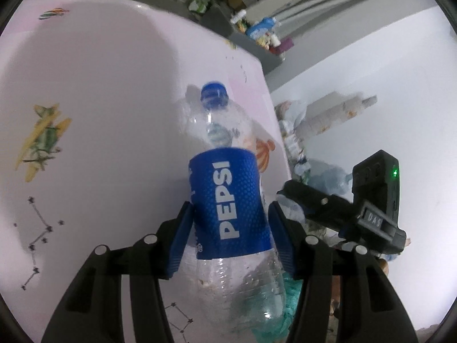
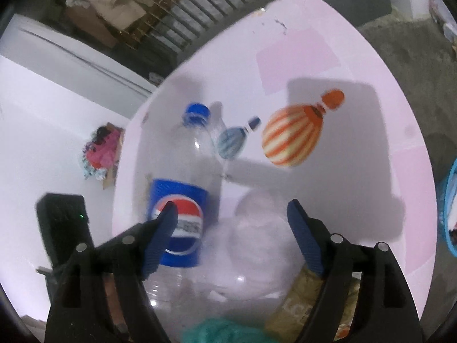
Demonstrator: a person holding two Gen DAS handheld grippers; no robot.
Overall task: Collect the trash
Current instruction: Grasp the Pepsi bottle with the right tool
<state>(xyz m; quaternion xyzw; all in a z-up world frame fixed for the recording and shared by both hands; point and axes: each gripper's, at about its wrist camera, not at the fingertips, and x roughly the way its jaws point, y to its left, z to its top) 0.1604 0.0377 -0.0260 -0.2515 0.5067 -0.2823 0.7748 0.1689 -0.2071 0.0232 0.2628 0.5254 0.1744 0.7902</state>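
A clear plastic Pepsi bottle (image 1: 228, 200) with a blue label and blue cap is clamped between the blue pads of my left gripper (image 1: 230, 228), cap pointing away from the camera. It hangs over the edge of a pink printed table (image 1: 100, 85). In the right wrist view the same bottle (image 2: 177, 177) stands at the left, beside the left finger of my right gripper (image 2: 231, 210). That gripper's jaws stand wide apart, with crumpled clear plastic (image 2: 257, 237) below and between them, untouched. The right gripper's black body (image 1: 371, 200) shows to the right of the bottle.
Below the grippers lie a teal crumpled thing (image 2: 222, 331) and a beige wrapper (image 2: 302, 305). A blue basket (image 2: 448, 214) stands at the right edge. Scraps (image 2: 100, 154) lie on the white floor left of the pink table (image 2: 342, 57). Clutter fills a grey shelf (image 1: 257, 31).
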